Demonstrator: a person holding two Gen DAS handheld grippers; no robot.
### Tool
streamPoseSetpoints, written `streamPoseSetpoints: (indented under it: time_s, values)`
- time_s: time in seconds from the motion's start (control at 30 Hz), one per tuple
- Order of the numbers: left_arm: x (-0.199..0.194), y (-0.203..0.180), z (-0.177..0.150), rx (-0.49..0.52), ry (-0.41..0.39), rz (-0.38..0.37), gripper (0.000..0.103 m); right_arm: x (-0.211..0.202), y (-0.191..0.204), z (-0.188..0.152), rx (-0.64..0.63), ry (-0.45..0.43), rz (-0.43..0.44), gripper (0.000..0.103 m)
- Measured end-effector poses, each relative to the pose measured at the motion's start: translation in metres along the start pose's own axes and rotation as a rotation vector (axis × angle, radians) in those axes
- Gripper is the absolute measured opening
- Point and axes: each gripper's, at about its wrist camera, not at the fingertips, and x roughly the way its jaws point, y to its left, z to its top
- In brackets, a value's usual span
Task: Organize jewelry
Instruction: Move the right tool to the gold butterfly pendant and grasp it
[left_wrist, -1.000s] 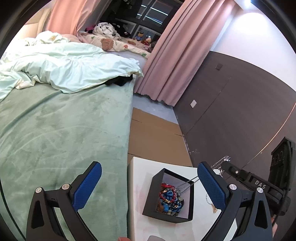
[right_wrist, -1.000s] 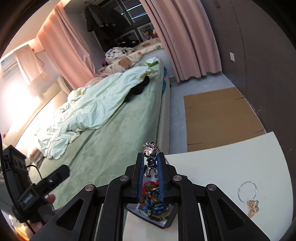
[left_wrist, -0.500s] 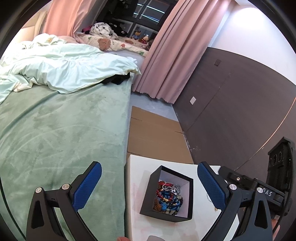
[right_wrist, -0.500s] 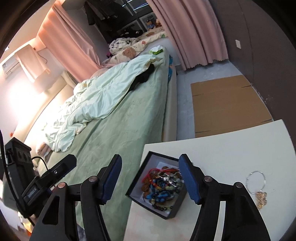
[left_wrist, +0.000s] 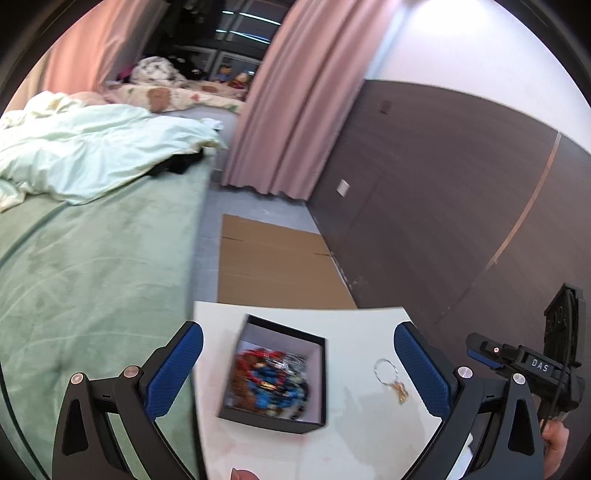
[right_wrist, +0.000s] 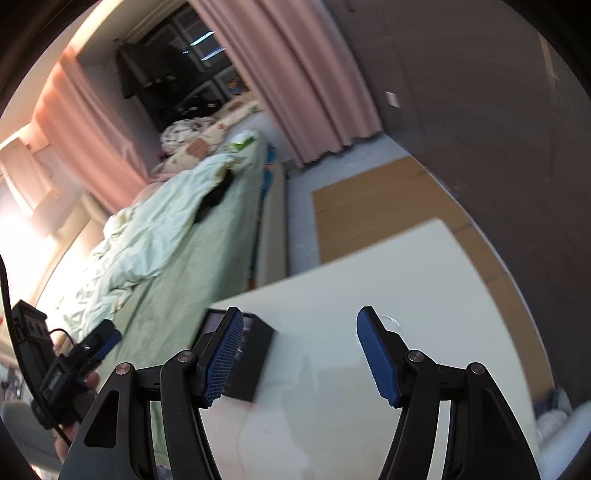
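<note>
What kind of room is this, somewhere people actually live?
Most likely a lived-in bedroom. A bed with a green cover and a rumpled pale duvet fills one side, pink curtains hang to the floor, and a black box of jewelry sits on a small white table beside the bed.

Home bedroom, unmade bed (green blanket), pink curtains, small white table

Left wrist view: above near table edge, facing down-forward over white table and black box. Right wrist view: lower, closer, facing table. Shared: table, box, bed, cardboard.
</note>
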Motion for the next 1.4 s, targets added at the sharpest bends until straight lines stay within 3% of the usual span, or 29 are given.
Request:
streamPoseSetpoints:
  time_s: [0.3, 0.4, 0.53, 0.67, 0.77, 0.83, 0.93, 1.03, 1.23, 1.4]
  values:
    - [0.031, -0.062, -0.027, 0.180, 0.097, -0.013, 0.103, -0.004, -0.045, -0.018, 0.076, 0.064, -0.069, 0.065]
    - [0.039, -0.074, -0.035, 0.204, 0.118, -0.003, 0.103, 0.006, -0.051, -0.021, 0.053, 0.111, -0.107, 0.064]
    - [0.054, -0.086, -0.049, 0.227, 0.174, -0.018, 0.103, 0.022, -0.063, -0.024, 0.062, 0.181, -0.094, 0.064]
    - [0.064, -0.089, -0.052, 0.220, 0.177, -0.026, 0.102, 0.032, -0.071, -0.026, 0.043, 0.213, -0.107, 0.063]
    - [0.072, -0.082, -0.049, 0.174, 0.193, -0.033, 0.095, 0.044, -0.073, -0.028, 0.021, 0.245, -0.114, 0.050]
    - [0.075, -0.078, -0.047, 0.149, 0.194, -0.027, 0.093, 0.057, -0.074, -0.029, 0.019, 0.277, -0.115, 0.034]
    - [0.078, -0.074, -0.043, 0.129, 0.192, -0.028, 0.088, 0.074, -0.073, -0.031, 0.014, 0.315, -0.124, 0.023]
    - [0.083, -0.073, -0.040, 0.126, 0.197, -0.036, 0.085, 0.084, -0.067, -0.030, -0.013, 0.331, -0.132, 0.017]
    - [0.092, -0.074, -0.038, 0.121, 0.202, -0.039, 0.085, 0.108, -0.061, -0.028, -0.056, 0.370, -0.178, 0.015]
    - [0.101, -0.076, -0.036, 0.111, 0.207, -0.043, 0.085, 0.116, -0.065, -0.024, -0.066, 0.381, -0.189, 0.004]
